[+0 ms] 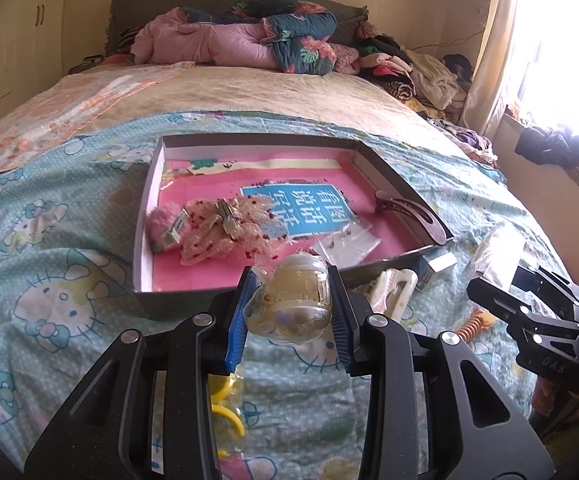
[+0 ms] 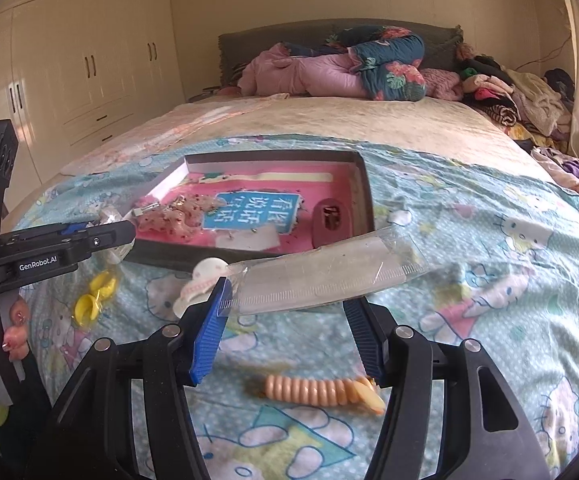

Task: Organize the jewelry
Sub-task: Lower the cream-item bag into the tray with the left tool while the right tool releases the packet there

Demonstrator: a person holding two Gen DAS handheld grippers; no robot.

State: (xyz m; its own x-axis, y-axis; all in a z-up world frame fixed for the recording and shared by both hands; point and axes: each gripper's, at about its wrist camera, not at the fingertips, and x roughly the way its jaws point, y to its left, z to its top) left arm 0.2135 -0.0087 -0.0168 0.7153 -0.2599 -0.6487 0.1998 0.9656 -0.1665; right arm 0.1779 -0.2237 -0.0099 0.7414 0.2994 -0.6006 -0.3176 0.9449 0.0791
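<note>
Jaws clamping a clear plastic pouch (image 1: 291, 300) on our left and pinching a long clear packet (image 2: 321, 276) on our right, we are risking slips short of the tray (image 1: 145, 240).

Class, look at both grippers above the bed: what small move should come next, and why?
Probably carry the left gripper forward over the box and lower it. Its fingers clamp a clear packet just short of the box's near wall, and the right gripper holds a clear sleeve too.
</note>
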